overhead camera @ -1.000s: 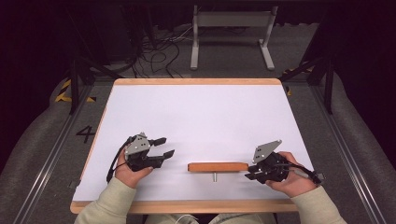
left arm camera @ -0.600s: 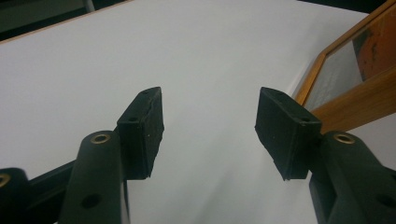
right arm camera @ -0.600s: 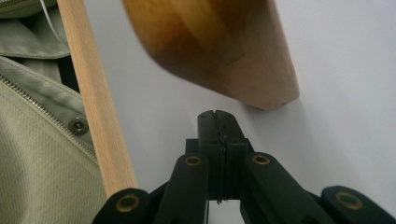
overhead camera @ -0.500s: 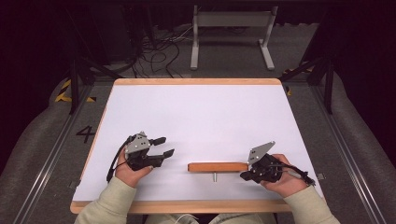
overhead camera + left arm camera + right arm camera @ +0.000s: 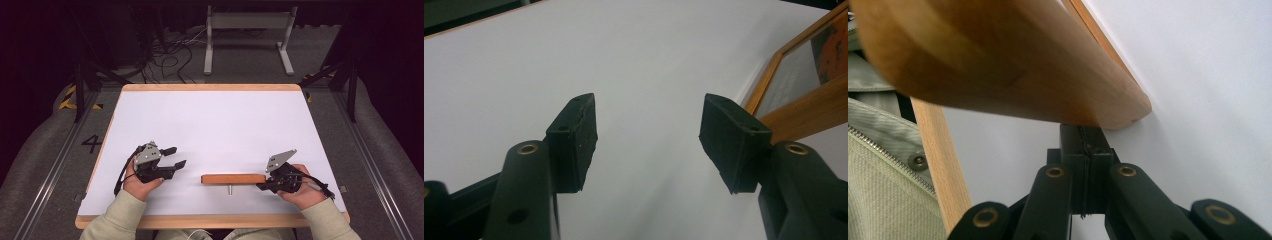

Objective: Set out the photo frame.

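Observation:
A brown wooden bar [image 5: 233,178] lies flat near the table's front edge, with a short metal pin [image 5: 229,189] sticking out of its near side. My right gripper [image 5: 260,187] is at the bar's right end. In the right gripper view its jaws [image 5: 1091,137] are pressed together with nothing between them, and their tips sit just under the bar's rounded end [image 5: 998,65]. My left gripper [image 5: 179,156] rests on the table left of the bar, apart from it and pointing toward it. Its jaws [image 5: 649,135] stand wide open and empty, and the bar [image 5: 809,112] shows past the right jaw.
The white table top [image 5: 210,125] has a wooden rim [image 5: 210,87]. Behind the table are loose cables [image 5: 170,55] and a metal stand [image 5: 247,30] on the dark floor. A beige jacket [image 5: 878,165] hangs at the table's near edge.
The right gripper's jaws have closed, and the hand has shifted slightly left, up to the bar's right end. The left gripper and the bar have stayed in place.

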The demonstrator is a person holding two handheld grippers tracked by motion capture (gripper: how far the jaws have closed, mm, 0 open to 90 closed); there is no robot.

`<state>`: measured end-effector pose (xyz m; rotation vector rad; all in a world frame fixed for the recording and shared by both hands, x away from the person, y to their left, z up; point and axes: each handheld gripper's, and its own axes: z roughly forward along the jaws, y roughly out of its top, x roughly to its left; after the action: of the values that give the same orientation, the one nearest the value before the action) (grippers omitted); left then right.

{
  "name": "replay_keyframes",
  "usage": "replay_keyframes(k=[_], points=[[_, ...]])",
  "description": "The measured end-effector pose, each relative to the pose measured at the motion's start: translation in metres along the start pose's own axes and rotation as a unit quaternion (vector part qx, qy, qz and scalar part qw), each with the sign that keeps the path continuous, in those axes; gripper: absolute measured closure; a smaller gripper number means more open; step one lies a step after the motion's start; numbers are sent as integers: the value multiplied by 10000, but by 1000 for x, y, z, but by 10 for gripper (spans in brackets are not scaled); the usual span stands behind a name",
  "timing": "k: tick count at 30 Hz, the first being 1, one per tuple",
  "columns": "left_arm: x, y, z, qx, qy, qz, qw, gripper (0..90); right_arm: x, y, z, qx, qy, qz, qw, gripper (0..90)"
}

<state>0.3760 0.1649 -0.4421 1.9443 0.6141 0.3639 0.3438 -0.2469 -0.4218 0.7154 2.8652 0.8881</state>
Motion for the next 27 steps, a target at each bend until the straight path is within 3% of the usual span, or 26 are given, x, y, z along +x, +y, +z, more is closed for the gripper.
replay_keyframes(k=[21,27], points=[[-1,-8,-8,63,179,-54,9998,378,-22,14,12,-227,-490,629,9966,900],[-1,-12,-13,92,287,-104,9995,379,-31,21,13,-375,-504,782,9950,900]])
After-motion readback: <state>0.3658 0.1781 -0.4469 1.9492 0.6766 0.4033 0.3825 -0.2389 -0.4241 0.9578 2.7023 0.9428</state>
